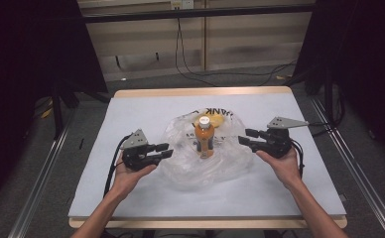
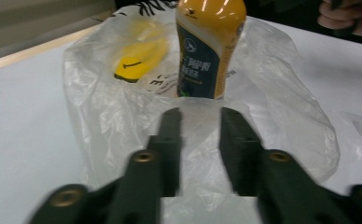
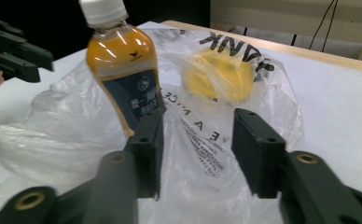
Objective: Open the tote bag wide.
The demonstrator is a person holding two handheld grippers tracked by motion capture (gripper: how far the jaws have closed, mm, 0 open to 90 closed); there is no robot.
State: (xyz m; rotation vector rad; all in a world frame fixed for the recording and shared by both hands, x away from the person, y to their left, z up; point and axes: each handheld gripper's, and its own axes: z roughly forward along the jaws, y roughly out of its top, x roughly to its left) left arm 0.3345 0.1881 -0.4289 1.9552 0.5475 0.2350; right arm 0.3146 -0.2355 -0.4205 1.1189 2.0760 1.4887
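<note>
High view: bottle [image 1: 205, 137] stands upright on a crinkly plastic bag [image 1: 180, 148], left gripper [image 1: 163, 150] and right gripper [image 1: 247, 137] flanking it, both open and empty.

Left gripper view: the bottle [image 2: 207, 46] looks full, so probably heavyish, stiff and a bit slick; I'd grab the labelled middle. Orange drink, dark label, bag [image 2: 286, 116] under it. Right gripper view: white cap, bottle [image 3: 123, 70] just beyond the parted jaws; the bag [image 3: 53, 130] is thin, floppy and will slide, with a yellow item [image 3: 221, 77] behind the bottle.
</note>
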